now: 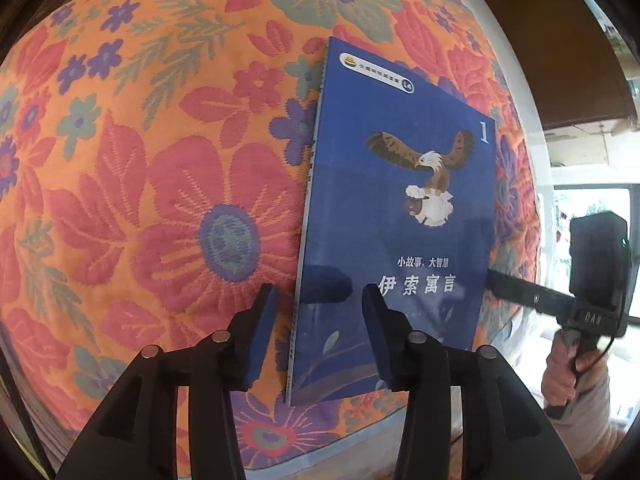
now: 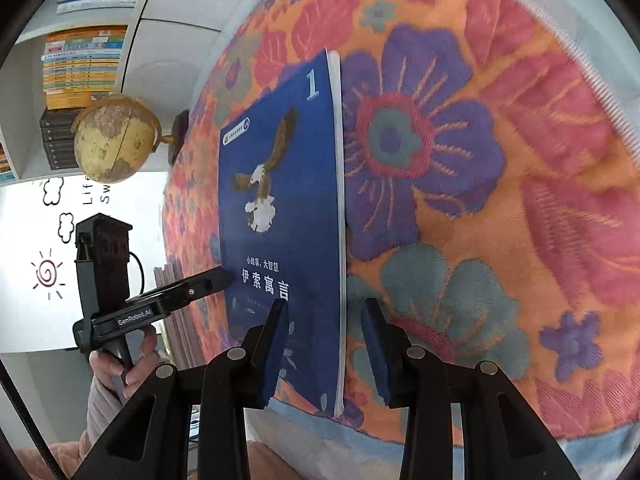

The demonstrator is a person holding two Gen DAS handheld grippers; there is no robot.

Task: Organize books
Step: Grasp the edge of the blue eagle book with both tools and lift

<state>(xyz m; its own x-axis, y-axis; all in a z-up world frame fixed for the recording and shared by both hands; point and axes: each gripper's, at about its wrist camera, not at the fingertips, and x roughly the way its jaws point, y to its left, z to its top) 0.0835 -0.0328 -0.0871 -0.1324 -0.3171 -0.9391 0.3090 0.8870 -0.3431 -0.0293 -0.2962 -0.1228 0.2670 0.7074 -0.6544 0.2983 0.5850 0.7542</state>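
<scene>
Blue eagle-cover book (image 1: 394,216) lying flat on the floral cloth (image 1: 160,184) over the tabletop, near its front edge. Left claw (image 1: 320,336) part-open, straddling the spine edge, gripping nothing. Right claw (image 2: 326,344) likewise part-open, astride the page edge, empty. Best to lower both evenly, catch opposite edges squarely, then close before lifting toward the bookshelf (image 2: 80,68).

Thin blue book (image 1: 384,216), eagle and numeral 1 on its cover, white title below, lying flat and closed, cover up, on my orange flowered cloth (image 1: 160,160) near its edge.
</scene>
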